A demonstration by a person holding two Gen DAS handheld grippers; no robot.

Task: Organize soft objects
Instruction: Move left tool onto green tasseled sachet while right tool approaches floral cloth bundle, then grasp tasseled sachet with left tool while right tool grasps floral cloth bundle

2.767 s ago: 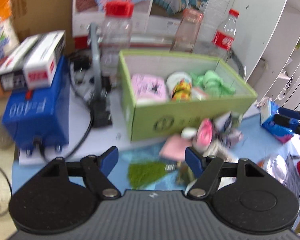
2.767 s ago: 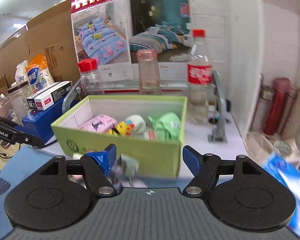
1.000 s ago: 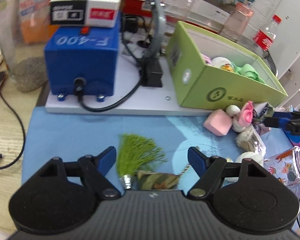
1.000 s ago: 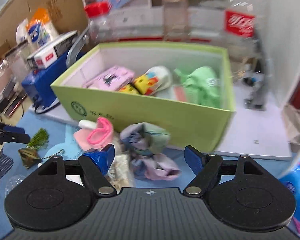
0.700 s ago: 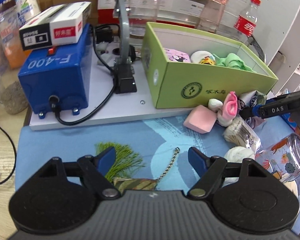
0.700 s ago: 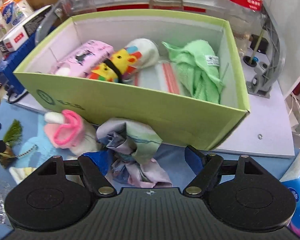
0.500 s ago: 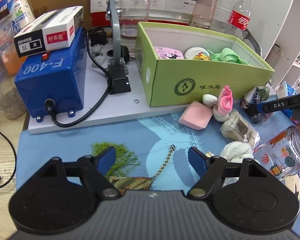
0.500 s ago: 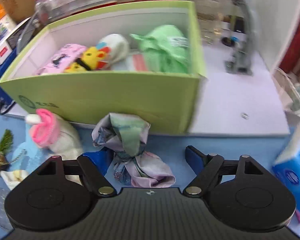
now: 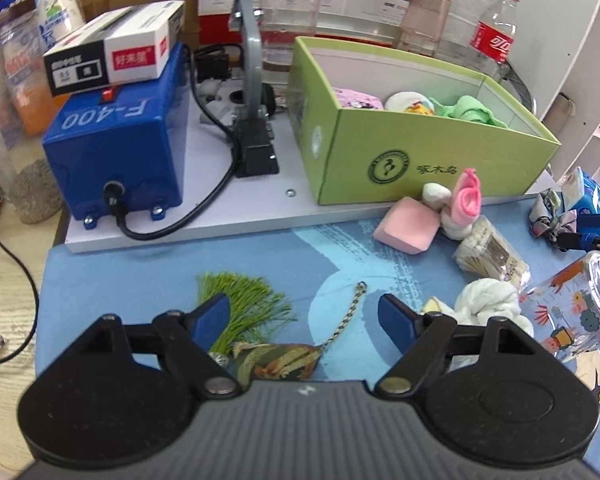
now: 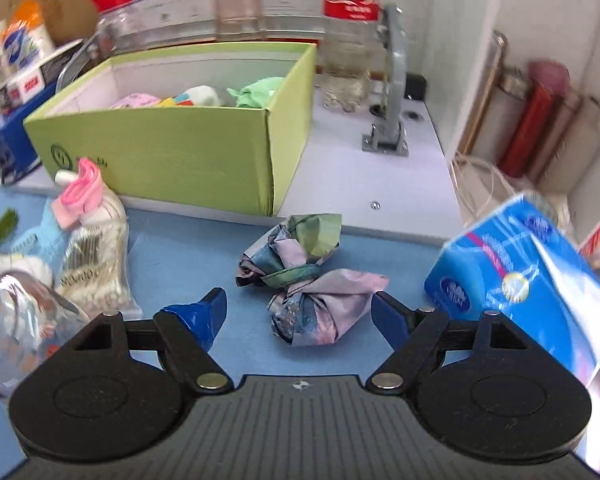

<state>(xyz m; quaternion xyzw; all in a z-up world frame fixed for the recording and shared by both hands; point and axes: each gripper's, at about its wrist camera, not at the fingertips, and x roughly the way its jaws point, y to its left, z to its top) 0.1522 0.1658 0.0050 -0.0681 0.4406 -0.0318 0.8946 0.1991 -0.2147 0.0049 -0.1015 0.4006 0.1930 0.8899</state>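
The right gripper (image 10: 298, 314) stood with jaws apart, angled down over the knotted cloth (image 10: 306, 276) at frame centre; nothing was clamped. Likely fault: closing on a loose fold only, so the bundle would unravel or drop short of the green box (image 10: 204, 152) at upper left. The tissue pack (image 10: 516, 280) at right crowded that jaw. The left gripper (image 9: 304, 318), also apart and empty, pointed down above the tasselled sachet (image 9: 276, 360).

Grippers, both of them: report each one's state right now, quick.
Left gripper: open, holding nothing; a tasselled sachet lies below it.
Right gripper: open, holding nothing; a knotted cloth bundle lies between its fingers, ungripped.
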